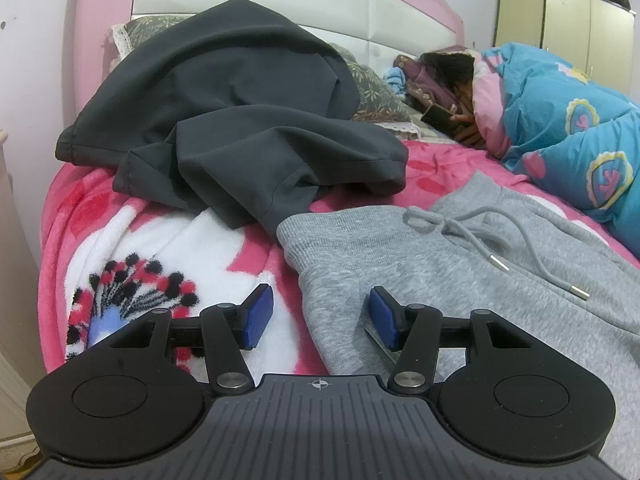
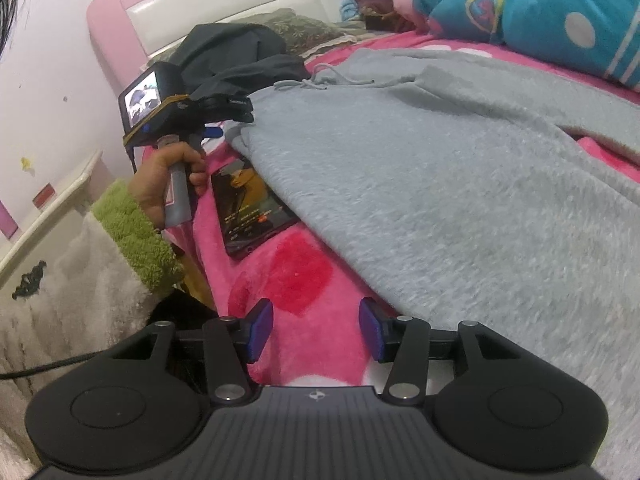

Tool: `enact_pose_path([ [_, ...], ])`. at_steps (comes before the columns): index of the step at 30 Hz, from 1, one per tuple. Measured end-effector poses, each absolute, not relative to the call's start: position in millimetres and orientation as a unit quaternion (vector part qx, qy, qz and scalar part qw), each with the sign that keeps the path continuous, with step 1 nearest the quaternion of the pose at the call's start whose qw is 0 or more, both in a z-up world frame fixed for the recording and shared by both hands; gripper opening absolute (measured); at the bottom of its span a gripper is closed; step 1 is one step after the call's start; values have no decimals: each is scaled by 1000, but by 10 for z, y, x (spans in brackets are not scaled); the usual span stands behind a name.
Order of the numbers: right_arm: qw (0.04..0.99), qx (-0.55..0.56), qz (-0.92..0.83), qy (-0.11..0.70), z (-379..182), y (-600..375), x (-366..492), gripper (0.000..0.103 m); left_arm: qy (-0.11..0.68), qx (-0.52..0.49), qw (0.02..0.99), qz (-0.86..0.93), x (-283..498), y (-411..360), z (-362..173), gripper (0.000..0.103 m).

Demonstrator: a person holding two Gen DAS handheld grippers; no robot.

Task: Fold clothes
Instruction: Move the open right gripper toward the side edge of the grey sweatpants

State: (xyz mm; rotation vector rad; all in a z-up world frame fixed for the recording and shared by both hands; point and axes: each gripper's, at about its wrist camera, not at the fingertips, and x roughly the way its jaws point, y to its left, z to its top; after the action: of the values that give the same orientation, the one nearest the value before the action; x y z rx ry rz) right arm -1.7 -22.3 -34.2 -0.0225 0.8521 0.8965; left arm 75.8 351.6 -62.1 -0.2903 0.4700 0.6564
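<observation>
Lying flat on the pink blanket (image 1: pixel 100 208), the grey sweatpants (image 1: pixel 460 264) look soft, limp and light; best pinched at the waistband. Left gripper (image 1: pixel 320 314) and right gripper (image 2: pixel 316 330) released, empty.

The bed (image 1: pixel 432 160) has a fluffy pink blanket (image 1: pixel 224 248) with red spots and a big white patch. Grey pants (image 1: pixel 460 276) lie flat on the blanket, with the string tied at the top. A dark grey top (image 1: pixel 224 112) sits in a heap behind them, partly on a grey pillow (image 1: pixel 376 88). A phone (image 2: pixel 250 208) lies on the blanket, right at the edge of the pants. A blue quilt (image 1: pixel 568 120) is bunched up at the side; someone may be under it.
</observation>
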Motion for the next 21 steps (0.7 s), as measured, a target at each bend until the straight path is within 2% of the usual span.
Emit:
enact_pose_path([
  [12,816,-10,422,394,-369,-194,-50,60,228,-140,909,318,767,3523,-626,54],
  [21,817,13,418,397,-380,-191,-46,72,228,-140,909,318,765,3523,-627,54],
])
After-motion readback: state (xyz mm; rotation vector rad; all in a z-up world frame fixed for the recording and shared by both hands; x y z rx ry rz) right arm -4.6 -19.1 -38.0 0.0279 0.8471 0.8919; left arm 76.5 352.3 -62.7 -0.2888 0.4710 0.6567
